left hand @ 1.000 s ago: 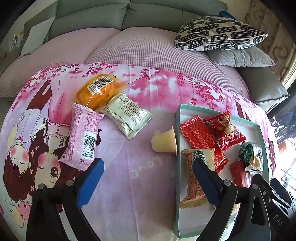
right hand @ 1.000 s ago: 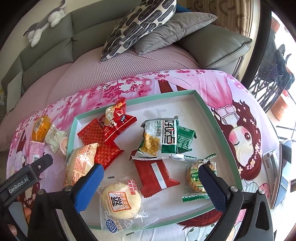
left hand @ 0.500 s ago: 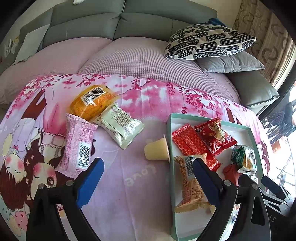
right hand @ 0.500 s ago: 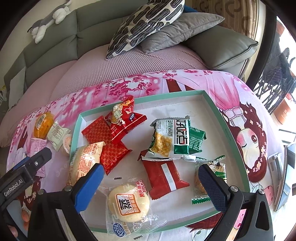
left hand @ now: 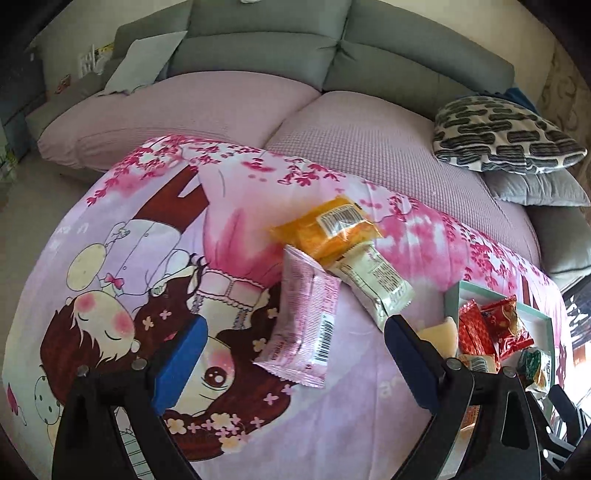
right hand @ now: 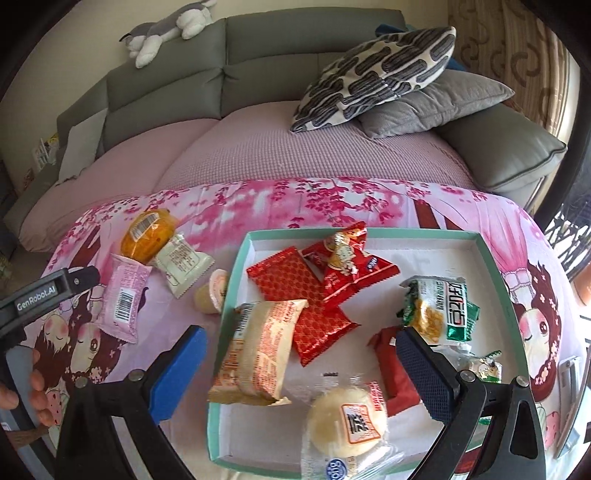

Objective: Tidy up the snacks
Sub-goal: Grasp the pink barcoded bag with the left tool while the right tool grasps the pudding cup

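Observation:
My left gripper (left hand: 295,363) is open and empty, hovering just short of a pink snack packet (left hand: 304,325) on the pink cartoon cloth. Behind the packet lie an orange cake packet (left hand: 328,230) and a white packet (left hand: 376,286). A small jelly cup (left hand: 439,334) lies against the teal-rimmed tray (left hand: 452,295). My right gripper (right hand: 301,371) is open and empty above the tray (right hand: 236,295), which holds several snacks: a bread packet (right hand: 260,350), red packets (right hand: 295,291), a green packet (right hand: 439,310) and a round bun (right hand: 347,419). The left gripper's body (right hand: 44,295) shows in the right wrist view.
The cloth covers a low table in front of a grey sofa (right hand: 295,48) with lilac seat covers (left hand: 369,147). A patterned cushion (right hand: 376,74) and a grey cushion (right hand: 436,103) lie at the right. A plush toy (right hand: 166,31) rests on the sofa back.
My left gripper has swung left, away from the tray, so the pink packet now lies between its fingers' line. My right gripper has shifted left over the tray's left half.

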Available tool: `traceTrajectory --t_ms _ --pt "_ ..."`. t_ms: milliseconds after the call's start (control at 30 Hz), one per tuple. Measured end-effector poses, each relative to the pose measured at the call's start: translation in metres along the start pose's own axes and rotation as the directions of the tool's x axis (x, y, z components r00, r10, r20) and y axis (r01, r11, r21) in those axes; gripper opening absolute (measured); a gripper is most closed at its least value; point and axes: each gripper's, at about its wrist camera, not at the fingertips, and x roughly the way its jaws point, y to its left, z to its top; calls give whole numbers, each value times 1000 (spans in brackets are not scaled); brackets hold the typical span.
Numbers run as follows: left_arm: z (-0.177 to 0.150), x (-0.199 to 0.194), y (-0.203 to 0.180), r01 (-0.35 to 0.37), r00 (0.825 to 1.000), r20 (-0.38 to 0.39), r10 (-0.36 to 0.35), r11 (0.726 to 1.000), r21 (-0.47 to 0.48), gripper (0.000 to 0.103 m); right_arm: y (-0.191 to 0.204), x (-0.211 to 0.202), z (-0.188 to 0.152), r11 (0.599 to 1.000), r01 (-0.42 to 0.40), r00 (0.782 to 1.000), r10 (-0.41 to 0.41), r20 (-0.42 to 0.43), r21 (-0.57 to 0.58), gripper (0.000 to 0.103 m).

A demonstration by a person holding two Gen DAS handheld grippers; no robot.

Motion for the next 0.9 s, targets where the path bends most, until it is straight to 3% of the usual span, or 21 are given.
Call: traceTrajectory --t_ms 167,300,567,900 --pt "5 -2 21 -27 1000 10 28 998 -52 97 24 5 1 997 -61 998 61 3 -36 103" --pt "6 1 25 5 1000 1 -5 998 -62 97 39 14 2 994 -88 996 88 -7 -69 103" --pt "7 15 26 -5 1000 -22 4 999 -46 97 67 35 6 984 -77 997 72 -42 -158 83" --pt "4 46 28 7 994 -107 -12 999 -38 96 81 66 19 976 -17 996 -2 -86 -216 59"
